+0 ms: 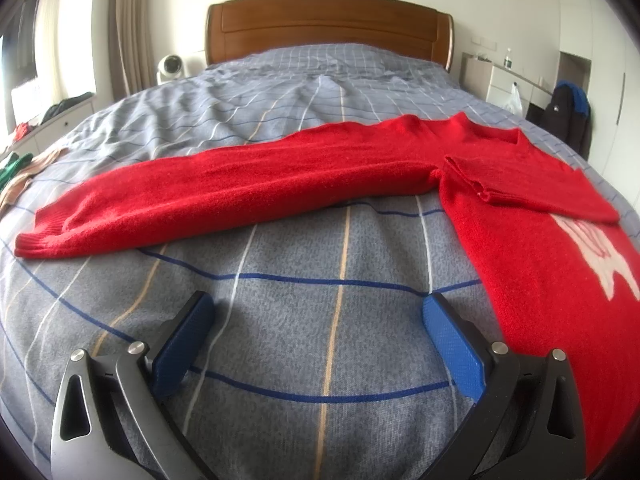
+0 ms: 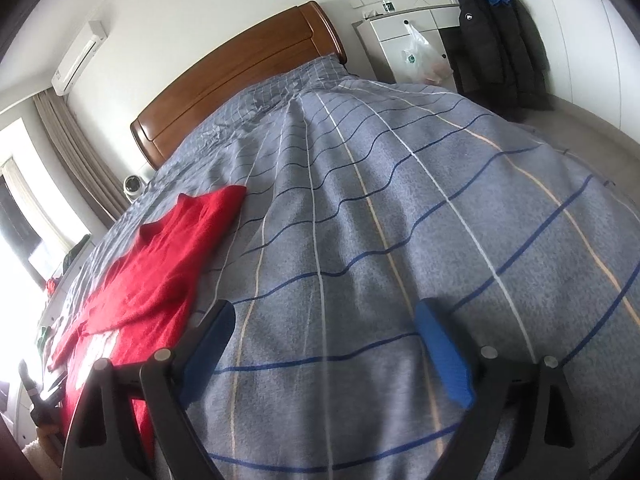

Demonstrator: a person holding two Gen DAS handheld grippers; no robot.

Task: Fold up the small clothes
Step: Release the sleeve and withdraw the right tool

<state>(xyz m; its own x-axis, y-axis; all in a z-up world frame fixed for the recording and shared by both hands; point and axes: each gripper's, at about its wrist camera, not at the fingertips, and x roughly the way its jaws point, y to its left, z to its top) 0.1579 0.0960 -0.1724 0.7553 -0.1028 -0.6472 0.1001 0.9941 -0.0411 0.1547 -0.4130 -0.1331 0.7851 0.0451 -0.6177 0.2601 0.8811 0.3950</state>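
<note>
A red knit sweater [image 1: 532, 248] with a white pattern lies flat on the grey checked bedspread [image 1: 304, 320]. One long sleeve [image 1: 208, 196] stretches out to the left; the other sleeve [image 1: 520, 184] is folded across the chest. My left gripper [image 1: 318, 316] is open and empty, low over the bedspread, in front of the outstretched sleeve and left of the sweater's body. In the right wrist view the sweater [image 2: 160, 272] lies at the left. My right gripper [image 2: 324, 328] is open and empty over bare bedspread, to the right of the sweater.
A wooden headboard [image 1: 328, 24] stands at the far end. Other small clothes [image 1: 16, 176] lie at the bed's left edge. A white dresser [image 2: 404, 40] with a plastic bag and a dark jacket [image 2: 492, 44] stand right of the bed. A small white fan [image 1: 170, 66] stands beside the headboard.
</note>
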